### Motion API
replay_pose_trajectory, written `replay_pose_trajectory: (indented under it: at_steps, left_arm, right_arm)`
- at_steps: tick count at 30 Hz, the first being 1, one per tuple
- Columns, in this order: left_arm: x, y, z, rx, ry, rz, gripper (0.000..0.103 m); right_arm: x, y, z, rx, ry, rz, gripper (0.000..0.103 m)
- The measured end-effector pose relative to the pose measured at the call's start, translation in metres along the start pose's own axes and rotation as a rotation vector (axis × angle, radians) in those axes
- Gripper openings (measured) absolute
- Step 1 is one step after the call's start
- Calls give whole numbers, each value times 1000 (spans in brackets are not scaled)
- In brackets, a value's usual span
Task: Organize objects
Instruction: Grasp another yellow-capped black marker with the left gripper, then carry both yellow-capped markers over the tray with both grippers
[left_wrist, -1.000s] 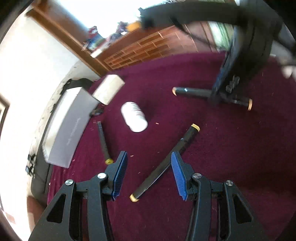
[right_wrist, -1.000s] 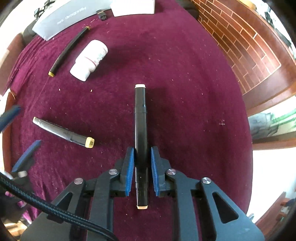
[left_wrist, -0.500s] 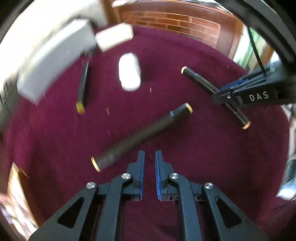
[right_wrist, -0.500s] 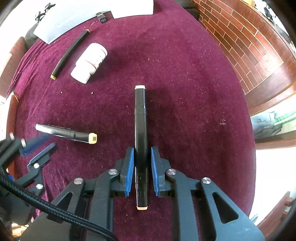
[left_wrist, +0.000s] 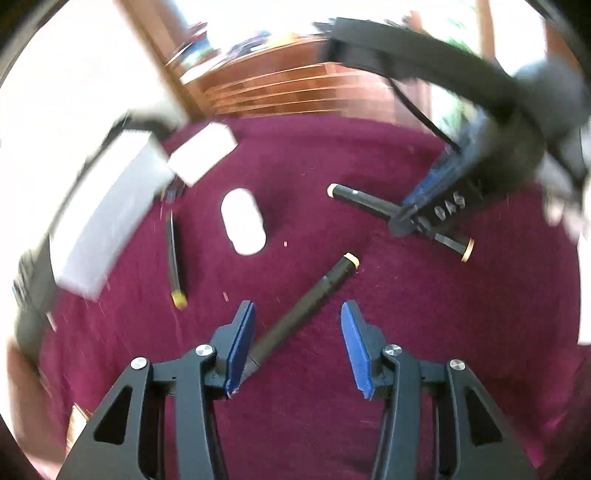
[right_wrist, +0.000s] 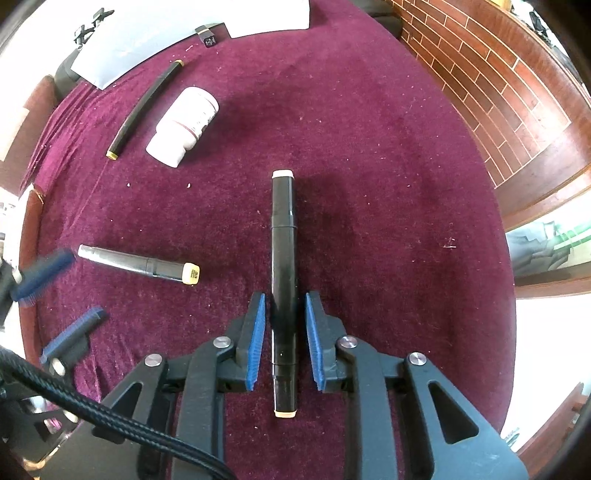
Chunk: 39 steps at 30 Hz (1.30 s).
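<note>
Your right gripper (right_wrist: 283, 334) hovering low, fingers slightly parted around a black marker (right_wrist: 283, 258) without pinching, your left gripper (left_wrist: 297, 341) spreading wide over another marker (left_wrist: 306, 306) on the maroon cloth (right_wrist: 388, 184).

A maroon cloth (right_wrist: 369, 147) carries three black markers (right_wrist: 282, 288), a white bottle (right_wrist: 183, 127) and white boxes (left_wrist: 107, 214).

Motion blur smears the far left of the left wrist view, where a grey box (left_wrist: 107, 218) and white block (left_wrist: 202, 158) lose their edges. The near end of a black marker (left_wrist: 303, 310) disappears behind a blue finger pad (left_wrist: 242, 343). A second marker (left_wrist: 399, 218) is partly covered by the blurred right gripper (left_wrist: 436, 206).
</note>
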<state>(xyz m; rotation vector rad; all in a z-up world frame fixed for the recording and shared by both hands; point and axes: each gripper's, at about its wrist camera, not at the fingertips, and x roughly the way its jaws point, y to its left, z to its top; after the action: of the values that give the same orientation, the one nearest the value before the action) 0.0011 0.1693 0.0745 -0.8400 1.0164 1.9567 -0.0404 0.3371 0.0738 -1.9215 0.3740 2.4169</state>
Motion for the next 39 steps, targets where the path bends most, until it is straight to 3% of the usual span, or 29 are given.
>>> replay_pose_trajectory:
  at_steps: [4,6,7,9,10,11,13,16,20,23,25,26,27,29,31,32,33,34,36,39]
  left_arm:
    - [34,-4,5,180,52,35,42]
    - [46,-3,11,191,59,24,45]
    - [46,2,13,179,36,13,55]
    - [51,10,19,88,88,-12,54]
    - [54,20,22,-22,143,-67,44]
    - [55,26,23,-96,170,-135,25]
    - [54,33,20,-206,208,-220,11]
    - [44,33,10,-306,230,-274,11]
    - [36,24,11,-313,209,-206,11]
    - [31,16,16,-352,177,-137,14]
    - [25,4,14,-344,135,-39,20]
    - [23,0,11,-358,119,3,32]
    - [21,0,6,-404,94,51,39]
    - [18,6,-7,-493,55,34,43]
    - [19,20,-13,-614,63,-58,37]
    - [16,24,-11,-622,91,-60,17]
    - [14,27,-11,-630,107,-82,11]
    - [14,31,-13,-653,113,-115,11]
    - [10,36,-19,-682,127,-152,11]
    - [7,45,-31,-733,121,-171,11]
  right_arm:
    - [0,-3,0,19,1,28,24]
    - [0,-4,0,27,3,38,25]
    - [0,-4,0,28,5,38,25]
    - [0,-4,0,27,7,39,25]
    - [-1,-4,0,28,7,40,25]
    - [-1,-5,0,31,7,42,25]
    - [0,-5,1,32,8,43,25]
    - [0,-4,1,17,10,36,25]
    - [0,-1,2,10,5,15,25]
    - [1,5,-1,7,-6,-12,34]
    - [2,15,-5,-6,-30,-37,52]
    - [4,23,-9,-30,-49,-60,59]
    - [6,30,-13,-43,-68,-62,73]
    - [9,38,-15,-65,-92,-85,75]
    - [11,48,-18,-101,-98,-134,71]
    - [10,47,-18,-96,-97,-129,67]
    - [9,46,-17,-96,-97,-134,54]
    - [6,45,-17,-97,-97,-137,36]
    - [2,40,-17,-96,-90,-132,13]
    - [1,31,-16,-68,-78,-82,13]
